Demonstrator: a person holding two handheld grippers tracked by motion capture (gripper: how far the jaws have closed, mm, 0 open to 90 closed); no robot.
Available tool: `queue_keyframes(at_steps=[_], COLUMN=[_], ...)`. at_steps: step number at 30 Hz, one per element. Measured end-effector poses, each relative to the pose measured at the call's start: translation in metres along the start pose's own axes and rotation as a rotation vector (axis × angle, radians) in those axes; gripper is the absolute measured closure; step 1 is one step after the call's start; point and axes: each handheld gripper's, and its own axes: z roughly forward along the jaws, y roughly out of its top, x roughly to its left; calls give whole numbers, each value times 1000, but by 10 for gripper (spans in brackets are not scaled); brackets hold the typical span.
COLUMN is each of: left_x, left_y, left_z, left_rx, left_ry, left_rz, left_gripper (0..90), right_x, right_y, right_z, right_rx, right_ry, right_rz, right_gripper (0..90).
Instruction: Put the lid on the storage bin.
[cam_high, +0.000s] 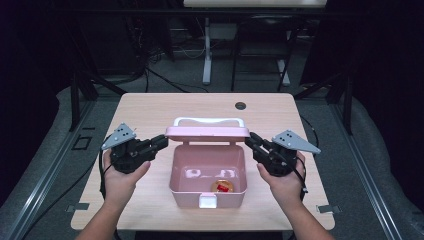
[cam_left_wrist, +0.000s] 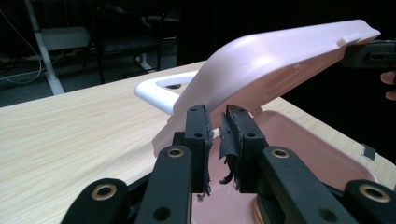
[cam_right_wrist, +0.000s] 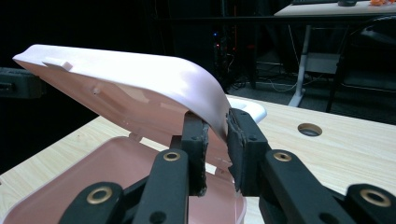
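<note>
A pink plastic box (cam_high: 175, 175) stands open in the middle of the table, and its lid (cam_high: 207, 132) is raised at a slant, white handle (cam_high: 207, 120) at the far side. My left gripper (cam_high: 162, 142) is shut on the lid's left edge. In the left gripper view the jaws (cam_left_wrist: 217, 126) pinch the lid (cam_left_wrist: 280, 60) at its lower rim. My right gripper (cam_high: 250, 139) is shut on the lid's right edge, and the right gripper view has the lid (cam_right_wrist: 126, 79) clamped in my right gripper (cam_right_wrist: 215, 133). A small round orange thing with a red part (cam_high: 223, 186) lies inside the box.
A white latch (cam_high: 207, 201) sits on the box's front wall. A cable hole (cam_high: 240, 105) lies in the wooden tabletop behind the box. Bare tabletop (cam_high: 145, 107) surrounds the box. Dark stands and a white table leg (cam_high: 207, 50) are on the floor beyond.
</note>
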Motion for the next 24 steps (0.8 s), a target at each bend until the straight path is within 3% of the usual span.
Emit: queue_keyframes(at_steps=[8,24], left_x=[-4,-13], left_y=[-4,-10], left_z=[-7,-8], left_rx=[7,10], left_ry=[-15,-50], left_rz=[12,16], left_gripper=[884,892], right_x=[1,2], right_y=[-4,-19], right_z=[-2,-7], right_rx=[0,21], right_ry=[3,19], right_rz=[1,8], right_gripper=[765,765])
